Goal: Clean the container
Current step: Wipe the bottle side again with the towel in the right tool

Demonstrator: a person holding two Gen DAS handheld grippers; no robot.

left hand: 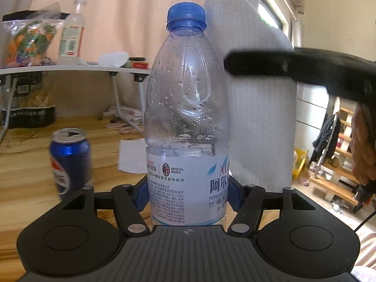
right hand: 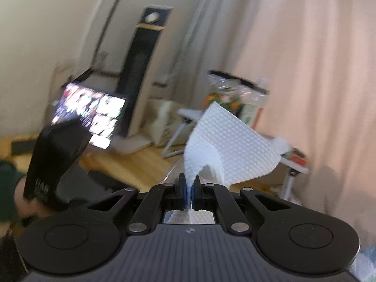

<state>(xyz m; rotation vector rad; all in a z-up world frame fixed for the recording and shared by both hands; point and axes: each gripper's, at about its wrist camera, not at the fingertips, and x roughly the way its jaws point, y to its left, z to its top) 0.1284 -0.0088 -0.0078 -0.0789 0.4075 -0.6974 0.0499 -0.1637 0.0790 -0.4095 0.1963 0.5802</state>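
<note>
Beside bottle [left hand: 185, 108], paper towel [left hand: 253, 75] edge

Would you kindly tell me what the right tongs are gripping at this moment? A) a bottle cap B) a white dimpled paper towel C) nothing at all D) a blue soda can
B: in the right wrist view the right tongs are pinched shut on a white dimpled paper towel, which fans out above them.
</note>
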